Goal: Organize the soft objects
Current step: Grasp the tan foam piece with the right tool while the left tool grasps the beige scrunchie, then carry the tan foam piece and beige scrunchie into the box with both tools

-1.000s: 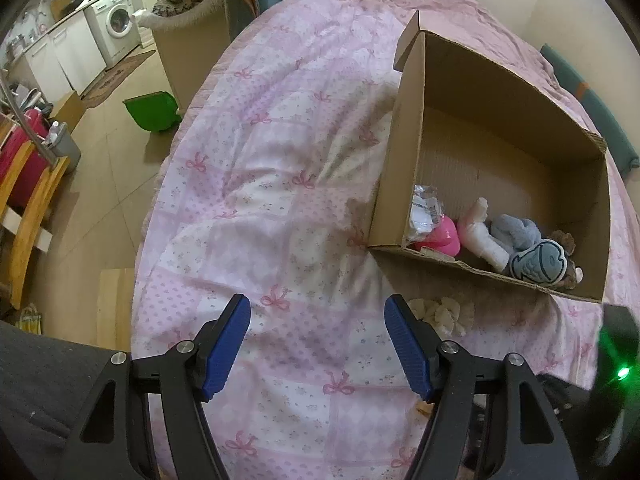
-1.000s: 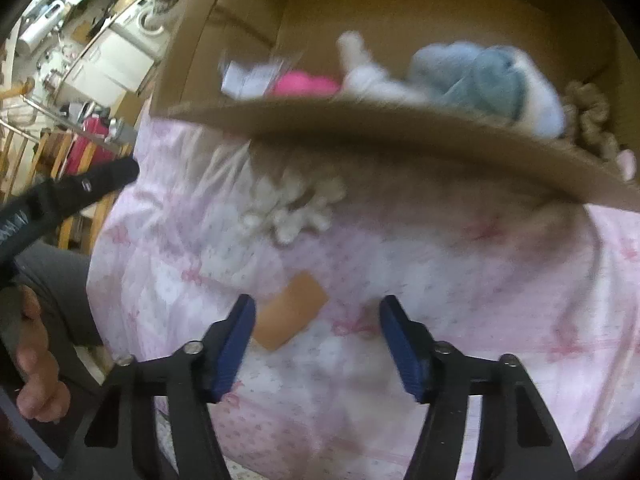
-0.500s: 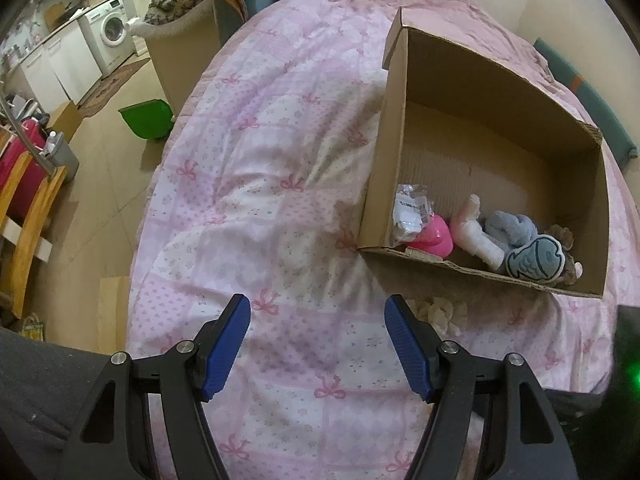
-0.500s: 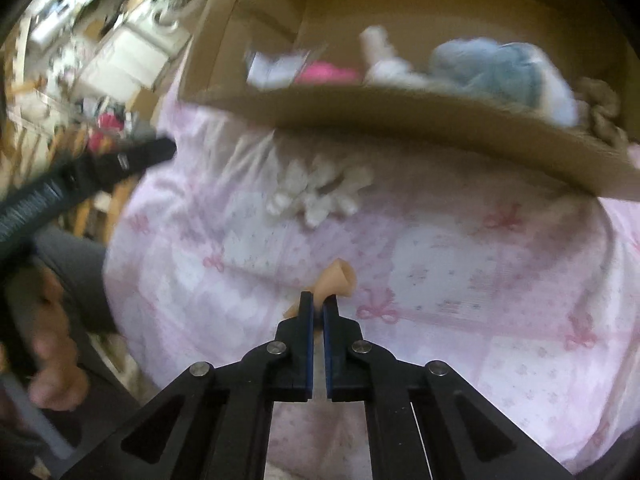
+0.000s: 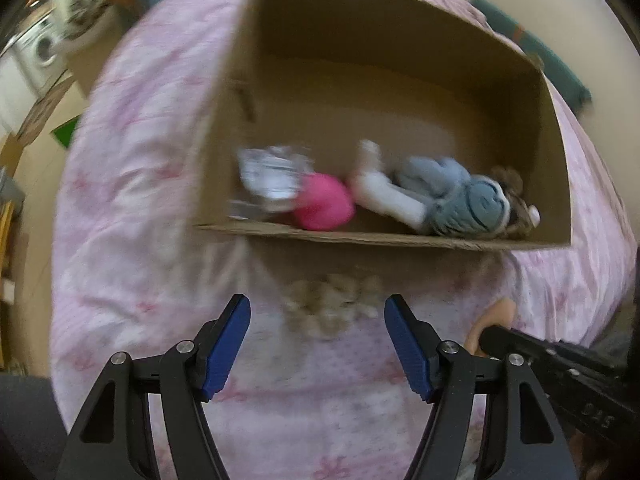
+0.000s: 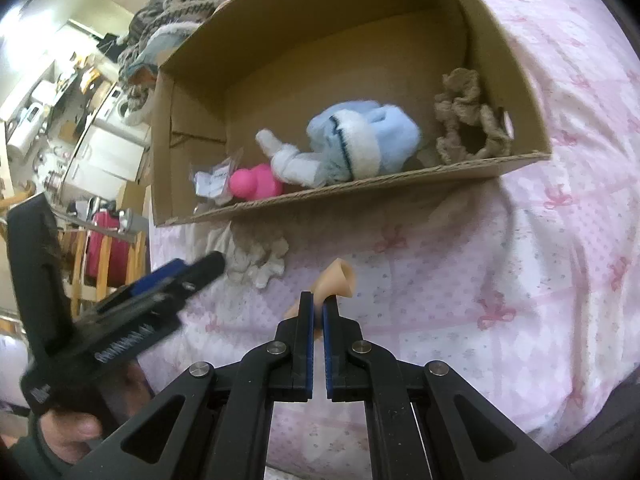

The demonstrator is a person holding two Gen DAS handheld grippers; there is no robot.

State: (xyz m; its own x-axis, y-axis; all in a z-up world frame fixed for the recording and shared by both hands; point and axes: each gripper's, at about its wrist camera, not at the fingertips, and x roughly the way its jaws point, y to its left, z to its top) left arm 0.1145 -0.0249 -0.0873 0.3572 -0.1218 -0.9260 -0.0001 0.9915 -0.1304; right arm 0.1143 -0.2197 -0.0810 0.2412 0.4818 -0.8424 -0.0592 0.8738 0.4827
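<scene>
- step in hand, by the look of it: carrying the pad (image 6: 335,280) to the box (image 6: 400,188).
- right claw (image 6: 317,312) clamped on the peach pad, held just off the quilt (image 6: 520,260), box at 12 o'clock.
- left claw (image 5: 317,334) spread wide, empty, white scrunchie (image 5: 332,308) at its 12 o'clock.
- next: lift over the near wall, release inside beside the plush (image 6: 352,148).

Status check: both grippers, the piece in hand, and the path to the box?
Right hand-held gripper shut on peach pad. Left hand-held gripper open, over white scrunchie. Cardboard box ahead, unobstructed.
</scene>
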